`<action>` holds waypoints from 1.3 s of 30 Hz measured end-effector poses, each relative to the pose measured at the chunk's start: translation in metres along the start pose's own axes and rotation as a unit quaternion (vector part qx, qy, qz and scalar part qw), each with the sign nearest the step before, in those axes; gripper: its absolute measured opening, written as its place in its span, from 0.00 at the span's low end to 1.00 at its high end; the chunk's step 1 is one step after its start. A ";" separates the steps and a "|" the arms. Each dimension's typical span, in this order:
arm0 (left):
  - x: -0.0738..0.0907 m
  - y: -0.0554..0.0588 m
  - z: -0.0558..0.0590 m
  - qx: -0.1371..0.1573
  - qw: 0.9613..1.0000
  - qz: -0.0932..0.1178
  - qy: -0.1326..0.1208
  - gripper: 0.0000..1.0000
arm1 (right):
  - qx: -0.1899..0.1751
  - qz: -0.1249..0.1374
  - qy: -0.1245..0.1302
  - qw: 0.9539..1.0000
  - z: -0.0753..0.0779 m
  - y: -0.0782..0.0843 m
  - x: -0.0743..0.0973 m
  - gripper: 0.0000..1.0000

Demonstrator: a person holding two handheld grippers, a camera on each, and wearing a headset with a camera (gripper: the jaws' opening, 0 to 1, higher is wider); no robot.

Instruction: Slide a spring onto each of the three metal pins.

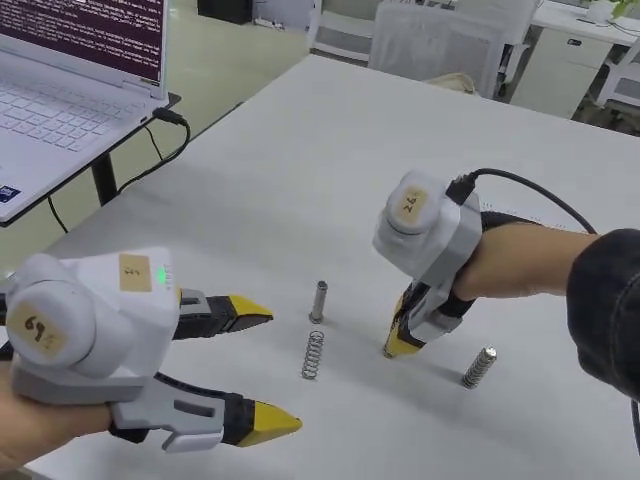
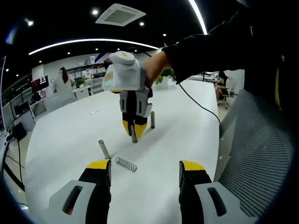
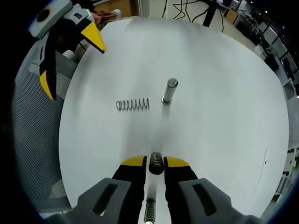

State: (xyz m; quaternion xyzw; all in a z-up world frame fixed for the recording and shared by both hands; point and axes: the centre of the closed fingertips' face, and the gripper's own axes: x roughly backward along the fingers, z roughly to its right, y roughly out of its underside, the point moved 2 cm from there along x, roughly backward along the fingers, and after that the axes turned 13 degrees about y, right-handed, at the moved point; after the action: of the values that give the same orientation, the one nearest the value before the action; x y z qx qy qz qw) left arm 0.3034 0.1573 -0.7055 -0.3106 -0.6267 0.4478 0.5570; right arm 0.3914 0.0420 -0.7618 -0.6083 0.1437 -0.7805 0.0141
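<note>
Head view, nearest to the person: the left gripper point(image 1: 262, 368) is held low over the near left part of the white table point(image 1: 300, 170), lying almost flat; its two yellow-tipped jaws are spread wide with nothing between them, and they point towards the middle of the work. Just beyond those tips a loose spring point(image 1: 313, 355) lies on its side on the table, touching no gripper; just behind it a bare pin point(image 1: 319, 301) stands upright, near the loose spring but apart from it. To the right of both, the right gripper point(image 1: 404, 342) is tilted steeply down with its tips at the table. In the right gripper view its jaws are pressed on a second spring point(image 3: 156, 163), seen from its end between the yellow tips; in the left gripper view this second spring stands upright under the tips and reaches the table; whether a pin is inside it, I cannot tell. More to the right a sprung pin point(image 1: 479, 367) stands apart from the right gripper, already wearing its spring. A dark sleeve point(image 1: 610, 300) covers the arm behind the right gripper; far at the left an open laptop point(image 1: 70, 100) rests on a separate stand beside the table.
</note>
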 end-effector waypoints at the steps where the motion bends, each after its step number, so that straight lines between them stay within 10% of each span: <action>1: 0.000 0.000 0.000 0.000 1.000 0.000 0.000 0.54 | -0.001 0.002 0.000 1.000 0.000 -0.001 0.001 0.13; 39: -0.025 0.015 -0.018 0.012 0.998 -0.058 0.012 0.49 | -0.018 0.105 0.057 0.993 0.001 -0.024 0.067 0.24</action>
State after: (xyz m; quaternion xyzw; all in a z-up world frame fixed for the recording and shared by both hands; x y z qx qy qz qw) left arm 0.3243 0.1453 -0.7294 -0.2727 -0.6313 0.4183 0.5933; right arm 0.3791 0.0516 -0.6923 -0.5442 0.2214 -0.8056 0.0766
